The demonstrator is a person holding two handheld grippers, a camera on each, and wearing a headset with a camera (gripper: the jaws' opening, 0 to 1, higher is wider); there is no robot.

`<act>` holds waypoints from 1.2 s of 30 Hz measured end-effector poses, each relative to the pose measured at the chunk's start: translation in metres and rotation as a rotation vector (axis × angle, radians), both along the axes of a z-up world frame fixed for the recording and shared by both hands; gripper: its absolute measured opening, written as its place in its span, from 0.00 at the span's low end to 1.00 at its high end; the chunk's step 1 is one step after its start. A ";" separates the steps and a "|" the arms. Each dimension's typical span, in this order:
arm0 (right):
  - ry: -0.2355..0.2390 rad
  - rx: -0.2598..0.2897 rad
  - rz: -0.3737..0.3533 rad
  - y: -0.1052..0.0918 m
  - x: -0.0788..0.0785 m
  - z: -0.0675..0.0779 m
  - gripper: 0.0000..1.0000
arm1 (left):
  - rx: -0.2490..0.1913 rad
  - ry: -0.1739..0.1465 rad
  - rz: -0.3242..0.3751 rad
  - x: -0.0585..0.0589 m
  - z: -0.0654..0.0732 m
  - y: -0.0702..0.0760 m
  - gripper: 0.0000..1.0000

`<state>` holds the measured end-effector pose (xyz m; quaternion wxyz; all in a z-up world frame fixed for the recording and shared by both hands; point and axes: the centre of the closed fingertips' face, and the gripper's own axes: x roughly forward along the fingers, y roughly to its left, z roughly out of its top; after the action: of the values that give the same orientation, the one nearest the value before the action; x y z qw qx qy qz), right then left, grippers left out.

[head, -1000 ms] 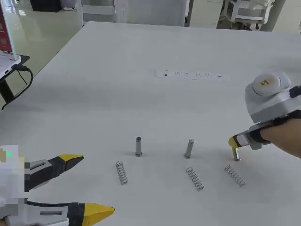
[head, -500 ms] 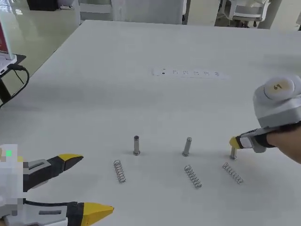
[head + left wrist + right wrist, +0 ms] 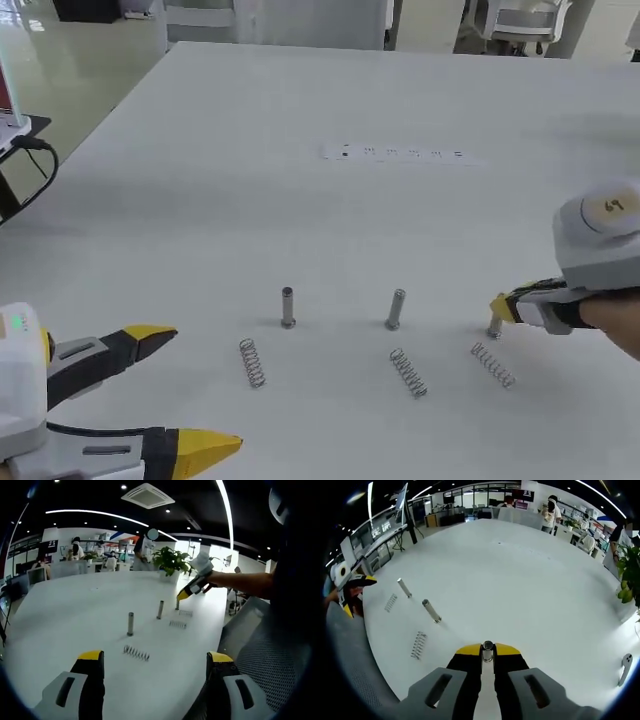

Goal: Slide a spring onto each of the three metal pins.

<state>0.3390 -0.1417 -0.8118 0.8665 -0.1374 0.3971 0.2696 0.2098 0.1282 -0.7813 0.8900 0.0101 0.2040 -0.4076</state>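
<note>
Three upright metal pins [image 3: 288, 307] [image 3: 396, 309] [image 3: 495, 325] stand in a row on the white table [image 3: 330, 220]. A spring lies in front of each: left [image 3: 252, 361], middle [image 3: 408, 372], right [image 3: 492, 365]. My right gripper [image 3: 503, 305] is shut on the top of the right pin [image 3: 487, 646], its yellow tips pinching it. My left gripper [image 3: 190, 390] is open at the near left, short of the left spring [image 3: 136, 653], with nothing between its fingers. In the left gripper view, the right gripper [image 3: 185, 592] sits at the far pin [image 3: 177, 604].
A white power strip [image 3: 400, 154] lies further back on the table. A dark cable [image 3: 35, 165] hangs off the table's left edge. Office chairs [image 3: 515, 25] stand beyond the far edge. A mesh chair back [image 3: 260, 655] is close beside the left gripper.
The head view has shifted slightly. My right hand has sunk a little lower while its tips stay on the right pin. The left gripper, pins and springs are unchanged.
</note>
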 end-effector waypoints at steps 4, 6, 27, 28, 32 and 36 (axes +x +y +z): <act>-0.007 -0.002 0.003 -0.001 0.000 0.000 0.06 | 0.001 0.000 0.000 0.000 0.000 0.000 0.80; -0.007 -0.003 0.004 -0.001 -0.001 0.000 0.06 | 0.001 -0.001 -0.001 0.000 0.000 0.000 0.80; -0.007 -0.016 0.010 -0.003 -0.004 0.000 0.08 | -0.002 0.000 0.001 -0.001 0.000 0.001 0.80; -0.007 -0.014 0.010 -0.003 -0.003 0.000 0.09 | -0.001 -0.001 0.001 -0.001 0.000 0.001 0.80; -0.008 -0.014 0.008 -0.004 -0.004 -0.001 0.10 | 0.000 -0.001 0.000 -0.001 0.000 0.001 0.80; -0.009 -0.009 0.002 -0.006 -0.005 0.000 0.11 | 0.001 -0.001 0.000 -0.001 0.000 0.001 0.80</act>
<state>0.3337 -0.1478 -0.8118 0.8673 -0.1427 0.3945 0.2679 0.2092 0.1289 -0.7812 0.8902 0.0107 0.2037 -0.4074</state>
